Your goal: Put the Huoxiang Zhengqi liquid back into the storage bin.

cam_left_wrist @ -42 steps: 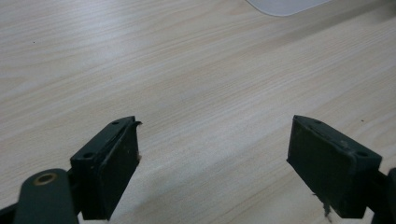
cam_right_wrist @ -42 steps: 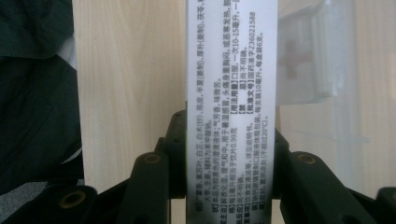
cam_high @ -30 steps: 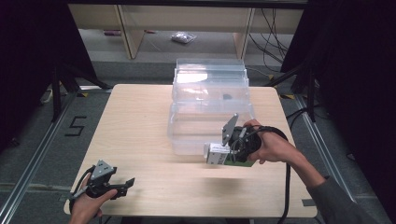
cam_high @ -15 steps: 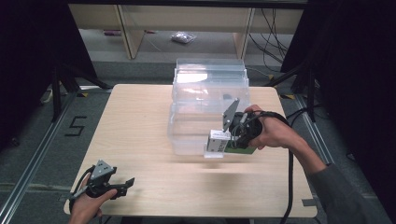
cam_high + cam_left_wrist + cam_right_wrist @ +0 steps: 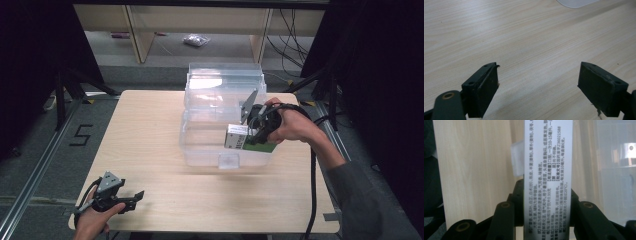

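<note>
In the high view, a small white and green printed carton [image 5: 242,139] is gripped by the right gripper [image 5: 250,136] and held over the near part of the clear plastic lidded storage box [image 5: 222,95], which stands on the pale wooden table [image 5: 150,145]; the left gripper [image 5: 131,199] is rested at the table's near left corner, well apart from the storage box, its jaws spread with nothing between them. In the left gripper view, bare table [image 5: 529,37] is seen between the parted pads. In the right gripper view, the carton [image 5: 547,170] is clamped between the jaws, with the storage box [image 5: 614,170] behind it.

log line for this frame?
right gripper: shut on box | over bin | left gripper: open, on table
</note>
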`<act>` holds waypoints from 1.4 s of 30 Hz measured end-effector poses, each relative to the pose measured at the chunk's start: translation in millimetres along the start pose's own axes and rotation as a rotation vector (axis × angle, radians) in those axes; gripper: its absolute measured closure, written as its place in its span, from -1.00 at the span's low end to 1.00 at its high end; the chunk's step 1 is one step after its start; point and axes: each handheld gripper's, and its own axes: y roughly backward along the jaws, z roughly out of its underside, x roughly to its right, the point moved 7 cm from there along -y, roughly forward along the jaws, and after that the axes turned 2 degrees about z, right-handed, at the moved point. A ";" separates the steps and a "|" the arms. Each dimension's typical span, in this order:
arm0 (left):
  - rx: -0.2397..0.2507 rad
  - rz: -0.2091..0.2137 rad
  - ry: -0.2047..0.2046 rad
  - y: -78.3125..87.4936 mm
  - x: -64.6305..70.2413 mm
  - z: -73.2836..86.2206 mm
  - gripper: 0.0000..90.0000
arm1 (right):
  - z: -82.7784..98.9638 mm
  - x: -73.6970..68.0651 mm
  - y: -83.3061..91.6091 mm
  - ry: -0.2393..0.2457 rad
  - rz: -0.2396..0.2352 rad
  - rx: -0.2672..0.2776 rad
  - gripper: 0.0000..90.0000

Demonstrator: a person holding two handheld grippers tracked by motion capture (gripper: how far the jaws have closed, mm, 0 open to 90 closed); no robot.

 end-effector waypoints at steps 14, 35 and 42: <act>0.005 0.001 -0.003 -0.2 -0.6 0.0 -0.65 | 8.8 34.1 -17.8 -0.051 -0.021 -0.009 0.44; 0.010 0.002 0.000 0.1 -1.0 -0.4 -0.65 | 21.6 52.5 -62.8 -0.064 -0.047 -0.039 0.44; 0.013 -0.003 0.005 -0.3 -1.3 -0.5 -0.65 | 27.3 53.4 -73.4 -0.076 -0.064 -0.067 0.43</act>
